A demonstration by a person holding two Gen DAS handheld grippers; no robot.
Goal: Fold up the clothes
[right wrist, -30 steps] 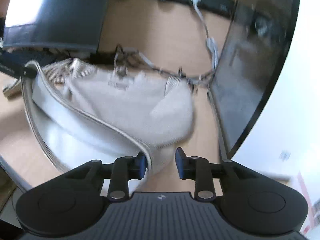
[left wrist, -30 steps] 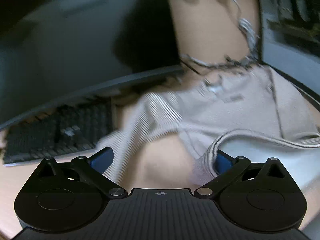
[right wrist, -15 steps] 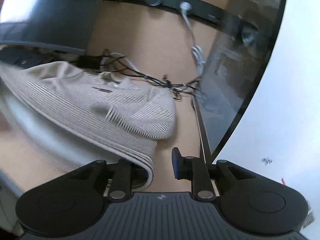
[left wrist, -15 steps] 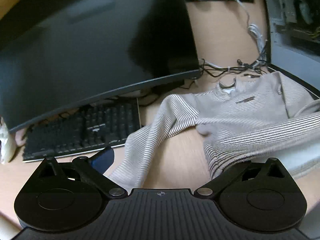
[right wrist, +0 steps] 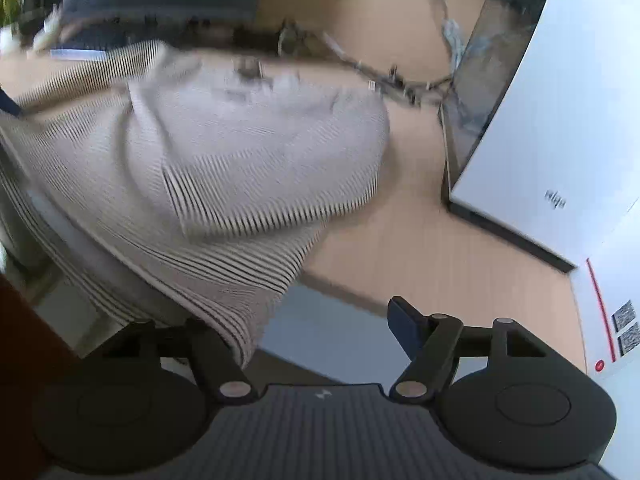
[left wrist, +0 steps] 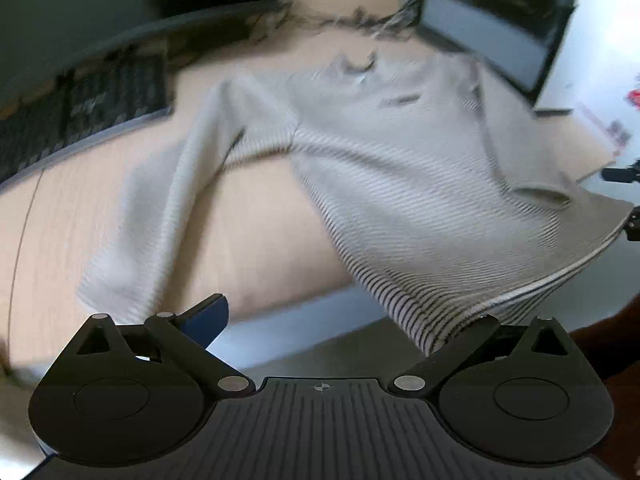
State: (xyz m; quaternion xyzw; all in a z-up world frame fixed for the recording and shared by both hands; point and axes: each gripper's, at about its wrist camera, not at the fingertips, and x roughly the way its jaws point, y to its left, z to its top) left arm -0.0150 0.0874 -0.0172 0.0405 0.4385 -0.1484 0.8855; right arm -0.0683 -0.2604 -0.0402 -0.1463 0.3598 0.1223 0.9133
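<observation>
Right claw (right wrist: 324, 324) having just been opening, now released, striped sweater (left wrist: 400, 168) hem draping over its left finger, left claw (left wrist: 336, 320) spread wide, sweater spreading flatter on desk (left wrist: 260, 240) than before, below the monitor (left wrist: 100, 8).

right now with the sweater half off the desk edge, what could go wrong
The striped sweater hangs past the desk edge and the right gripper, whose jaws have just been opening, no longer pinches it, so the hem may slide off. The left gripper stands wide too, with fabric draped over one finger; pulling could drag the garment askew. One sleeve lies near the keyboard and might snag.
</observation>
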